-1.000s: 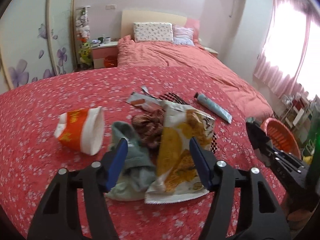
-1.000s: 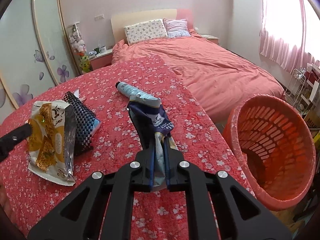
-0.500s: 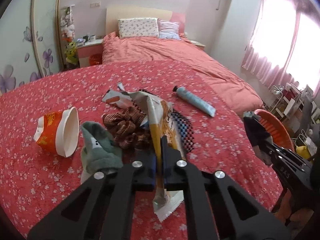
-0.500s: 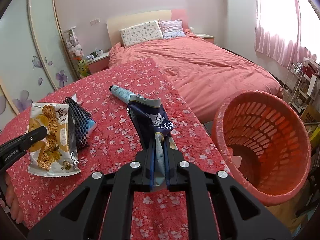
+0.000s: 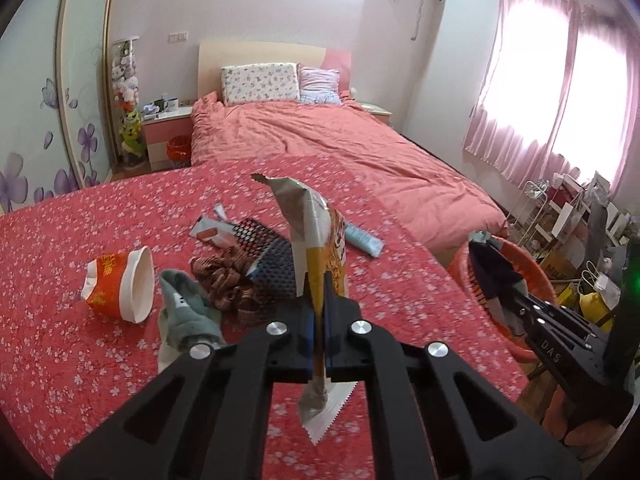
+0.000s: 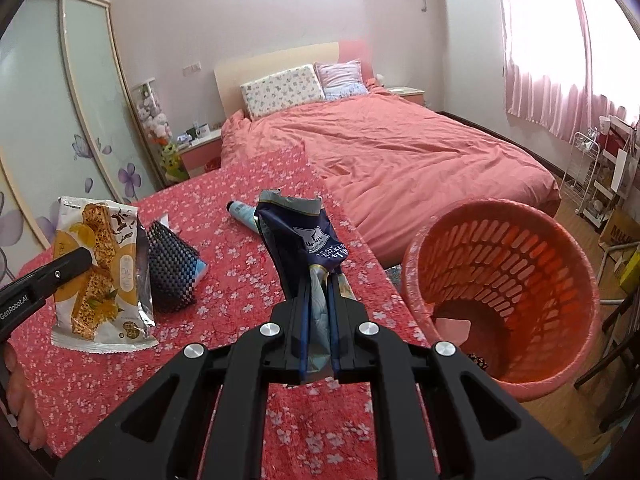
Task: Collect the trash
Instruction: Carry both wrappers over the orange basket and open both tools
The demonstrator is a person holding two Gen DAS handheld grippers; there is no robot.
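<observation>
My left gripper (image 5: 318, 288) is shut on a yellow snack wrapper (image 5: 316, 236), lifted off the red flowered table; the right wrist view shows the same wrapper (image 6: 100, 276) hanging at the left. My right gripper (image 6: 320, 280) is shut on a dark blue cracker wrapper (image 6: 304, 244), held above the table's right edge, just left of the orange basket (image 6: 560, 248). On the table lie a tipped orange-and-white paper cup (image 5: 120, 284), a small wrapper (image 5: 210, 232) and a light blue tube (image 5: 362, 238).
A grey-green sock (image 5: 186, 312), a brown scrunchie (image 5: 224, 280) and a black mesh pouch (image 5: 264, 256) lie mid-table. The pink bed (image 5: 340, 148) stands behind. A wire rack and bags (image 5: 568, 216) crowd the floor at right. A hand (image 6: 20, 380) shows at the left edge.
My left gripper closed on the yellow wrapper and lifted it off the table. My right gripper, still holding the blue wrapper, rose and moved toward the basket.
</observation>
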